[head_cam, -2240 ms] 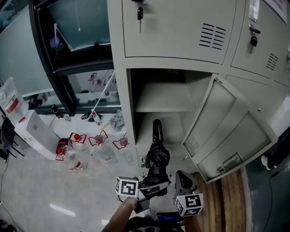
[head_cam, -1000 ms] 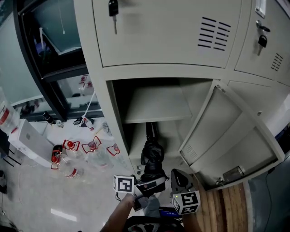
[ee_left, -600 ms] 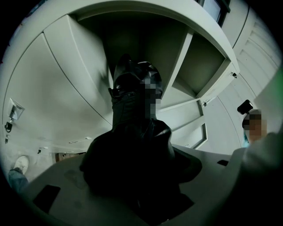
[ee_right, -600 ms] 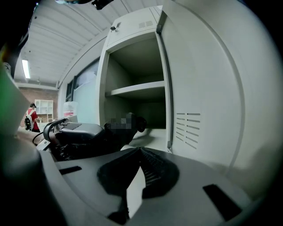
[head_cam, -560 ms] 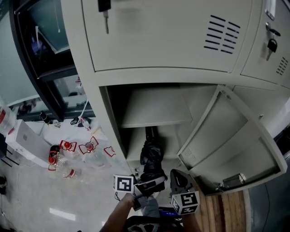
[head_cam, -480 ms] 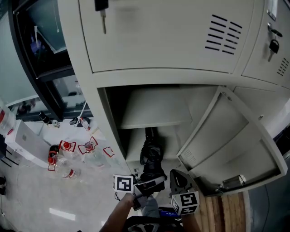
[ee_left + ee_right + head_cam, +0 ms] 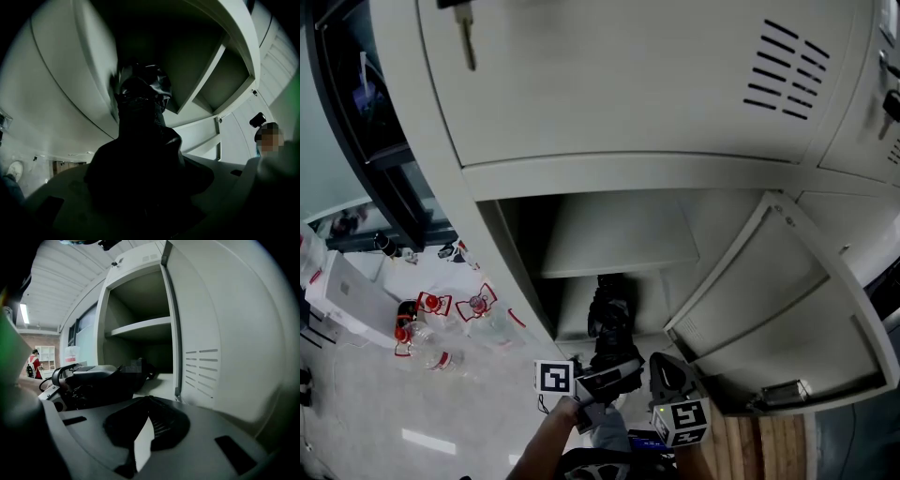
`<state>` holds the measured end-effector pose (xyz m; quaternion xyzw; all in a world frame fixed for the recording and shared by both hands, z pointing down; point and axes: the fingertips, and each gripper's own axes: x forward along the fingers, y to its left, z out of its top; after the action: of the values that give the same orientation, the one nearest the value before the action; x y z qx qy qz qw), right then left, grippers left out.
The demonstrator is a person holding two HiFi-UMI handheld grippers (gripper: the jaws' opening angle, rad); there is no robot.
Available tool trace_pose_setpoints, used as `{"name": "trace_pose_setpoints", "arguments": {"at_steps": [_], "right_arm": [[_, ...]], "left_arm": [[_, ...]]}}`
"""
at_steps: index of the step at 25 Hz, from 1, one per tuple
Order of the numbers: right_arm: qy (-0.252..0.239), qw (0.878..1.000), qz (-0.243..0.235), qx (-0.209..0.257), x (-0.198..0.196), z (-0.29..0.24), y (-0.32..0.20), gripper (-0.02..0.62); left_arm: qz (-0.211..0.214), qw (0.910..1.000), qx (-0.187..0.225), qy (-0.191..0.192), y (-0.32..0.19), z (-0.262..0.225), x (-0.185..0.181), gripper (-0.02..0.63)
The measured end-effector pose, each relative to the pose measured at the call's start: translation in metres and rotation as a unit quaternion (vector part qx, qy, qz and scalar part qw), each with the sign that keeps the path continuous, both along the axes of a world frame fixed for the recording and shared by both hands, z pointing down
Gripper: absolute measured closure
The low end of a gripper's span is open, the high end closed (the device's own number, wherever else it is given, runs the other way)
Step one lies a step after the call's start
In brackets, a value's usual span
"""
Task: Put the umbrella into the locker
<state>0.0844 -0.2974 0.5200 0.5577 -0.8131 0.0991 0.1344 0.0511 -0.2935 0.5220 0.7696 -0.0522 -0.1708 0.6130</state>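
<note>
Grey metal locker (image 7: 628, 174) open, pale floor (image 7: 356, 412), left gripper (image 7: 613, 373) grasping black umbrella (image 7: 609, 323), right gripper (image 7: 146, 401) clenched

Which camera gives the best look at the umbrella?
Head view: the black umbrella shows lengthwise, reaching into the locker. Left gripper view gives only a dark silhouette; right gripper view, a partial side glimpse.

At the bottom centre of the head view, the left gripper (image 7: 617, 367) points up the frame. Its jaws are clamped on the umbrella (image 7: 609, 323), with a bare forearm (image 7: 546, 439) behind it. Just beside it on the right, the right gripper (image 7: 662, 367) has its jaws closed together, holding nothing.
</note>
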Motion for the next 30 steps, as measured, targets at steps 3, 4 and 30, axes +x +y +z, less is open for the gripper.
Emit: {"name": "trace_pose_setpoints", "arguments": {"at_steps": [3,4,30], "right_arm": [[-0.001,1.000,-0.002,-0.004,-0.001,0.002,-0.003,0.595],[-0.001,1.000,-0.002,-0.005,-0.001,0.003,-0.004,0.595],[-0.004,1.000,-0.018,0.000,-0.011,-0.003,-0.004,0.595]], "left_arm": [[-0.004,0.9999,-0.007,0.006,-0.008,0.001,0.000,0.322],[-0.004,0.9999,-0.007,0.015,-0.010,0.000,0.000,0.322],[-0.053,0.9980,-0.026,0.022,-0.033,0.008,-0.007,0.252]]}}
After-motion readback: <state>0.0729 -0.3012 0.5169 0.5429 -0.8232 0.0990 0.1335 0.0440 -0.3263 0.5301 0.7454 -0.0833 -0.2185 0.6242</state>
